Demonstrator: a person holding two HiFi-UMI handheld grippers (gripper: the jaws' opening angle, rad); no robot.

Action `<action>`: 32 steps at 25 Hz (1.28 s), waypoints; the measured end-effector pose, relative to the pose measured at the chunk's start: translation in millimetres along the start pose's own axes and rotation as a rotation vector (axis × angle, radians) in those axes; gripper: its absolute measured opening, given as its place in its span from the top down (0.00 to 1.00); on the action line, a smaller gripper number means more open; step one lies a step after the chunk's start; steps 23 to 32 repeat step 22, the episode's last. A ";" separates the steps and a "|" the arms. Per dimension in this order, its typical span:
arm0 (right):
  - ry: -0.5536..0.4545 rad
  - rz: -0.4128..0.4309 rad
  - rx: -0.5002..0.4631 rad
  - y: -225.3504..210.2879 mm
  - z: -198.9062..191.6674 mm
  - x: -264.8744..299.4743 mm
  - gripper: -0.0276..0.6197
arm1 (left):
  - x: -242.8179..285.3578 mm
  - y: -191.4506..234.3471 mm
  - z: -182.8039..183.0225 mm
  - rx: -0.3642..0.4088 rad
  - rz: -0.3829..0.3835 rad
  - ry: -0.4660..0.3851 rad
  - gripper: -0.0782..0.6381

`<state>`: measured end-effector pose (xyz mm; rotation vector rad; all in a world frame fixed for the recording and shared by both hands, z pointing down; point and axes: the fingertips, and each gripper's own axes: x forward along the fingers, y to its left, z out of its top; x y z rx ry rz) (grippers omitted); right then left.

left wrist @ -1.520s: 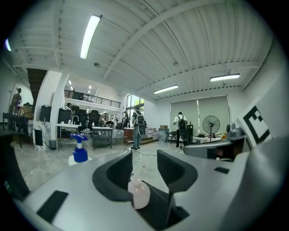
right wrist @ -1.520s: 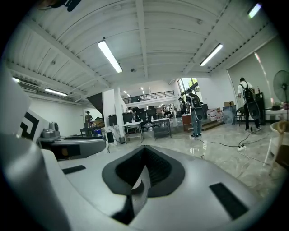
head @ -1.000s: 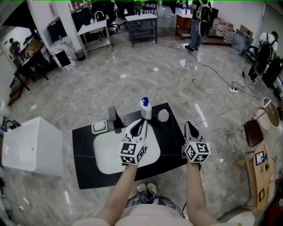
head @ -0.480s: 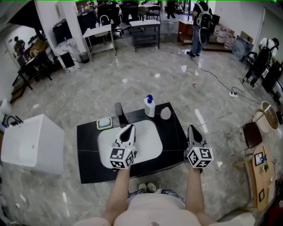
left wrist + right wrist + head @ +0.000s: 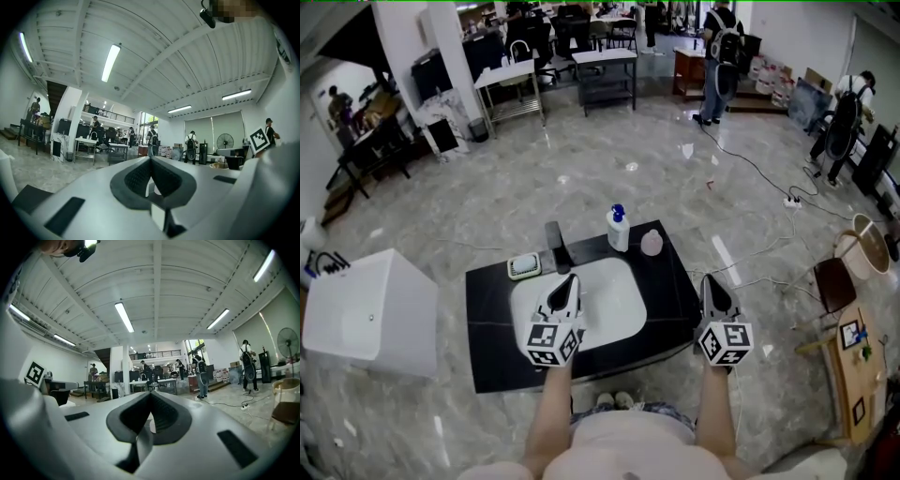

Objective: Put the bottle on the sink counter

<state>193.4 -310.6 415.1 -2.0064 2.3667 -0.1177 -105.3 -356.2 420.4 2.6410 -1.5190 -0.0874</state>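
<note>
A white bottle with a blue cap [image 5: 618, 229] stands upright on the black sink counter [image 5: 487, 323] behind the white basin [image 5: 614, 300]. My left gripper [image 5: 569, 279] is shut and empty, held over the basin's left part, well short of the bottle. My right gripper [image 5: 709, 281] is shut and empty at the counter's right edge. In both gripper views the jaws meet at their tips [image 5: 150, 159] [image 5: 151, 393] and only the room beyond shows.
A dark faucet [image 5: 555, 246] and a green-rimmed soap dish [image 5: 523, 267] sit left of the bottle, a small pink object [image 5: 652, 243] to its right. A white box [image 5: 366, 314] stands on the floor at left. Cables cross the floor at right.
My left gripper has pulled back from beside the bottle toward me and its jaws have closed. The bottle stays standing on the counter. The right gripper has barely moved.
</note>
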 end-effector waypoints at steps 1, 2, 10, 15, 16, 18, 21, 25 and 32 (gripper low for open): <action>0.005 0.003 -0.003 2.6 -1.0 0.1 0.94 | -0.9 0.4 0.6 0.000 -0.002 0.000 0.85; 0.009 0.005 -0.005 5.0 -1.5 0.3 0.93 | -1.7 0.8 1.1 -0.001 -0.004 -0.001 0.85; 0.020 0.011 -0.005 18.4 -2.2 10.3 0.94 | -0.7 15.0 1.3 -0.013 -0.015 -0.002 0.85; 0.022 0.014 -0.005 18.9 -5.0 11.0 0.94 | 3.5 14.7 -2.0 -0.014 -0.022 -0.001 0.85; 0.023 0.013 -0.004 17.5 -6.5 10.6 0.94 | 4.5 13.1 -3.2 -0.012 -0.025 -0.002 0.85; 0.026 0.012 0.000 15.1 -10.2 9.3 0.94 | 5.6 10.1 -5.9 -0.008 -0.031 -0.004 0.85; 0.027 0.009 0.002 13.5 -13.5 8.6 0.93 | 6.9 9.0 -8.9 -0.011 -0.037 -0.003 0.85; 0.027 0.007 0.003 13.2 -14.2 8.7 0.94 | 7.4 9.1 -9.7 -0.013 -0.039 -0.002 0.85; 0.027 0.007 0.003 13.2 -14.2 8.7 0.94 | 7.4 9.1 -9.7 -0.013 -0.039 -0.002 0.85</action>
